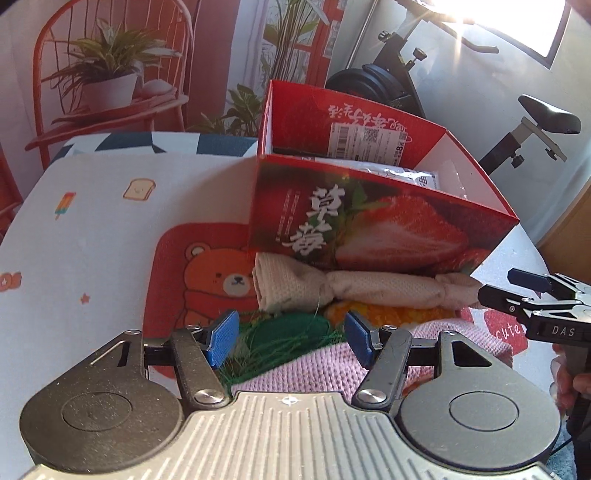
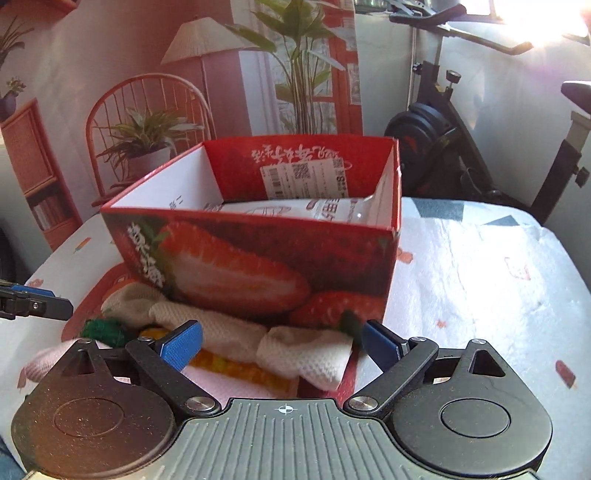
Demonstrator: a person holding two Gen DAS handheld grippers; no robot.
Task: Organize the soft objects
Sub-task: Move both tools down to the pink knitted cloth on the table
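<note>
Both our grippers hang spread and empty: left gripper [image 1: 290,341] over green yarn [image 1: 291,332], right gripper [image 2: 282,345] over the beige cloth [image 2: 295,354] lying against the strawberry box [image 2: 258,266].

A printed backdrop [image 2: 229,74] of a red chair and potted plants hangs behind the table [image 2: 480,266], beside a black exercise bike [image 1: 424,81] under a sun-glared window [image 1: 517,22].

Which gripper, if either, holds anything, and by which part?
Neither: the left gripper and right gripper stand open above the beige cloth, gripping nothing.
</note>
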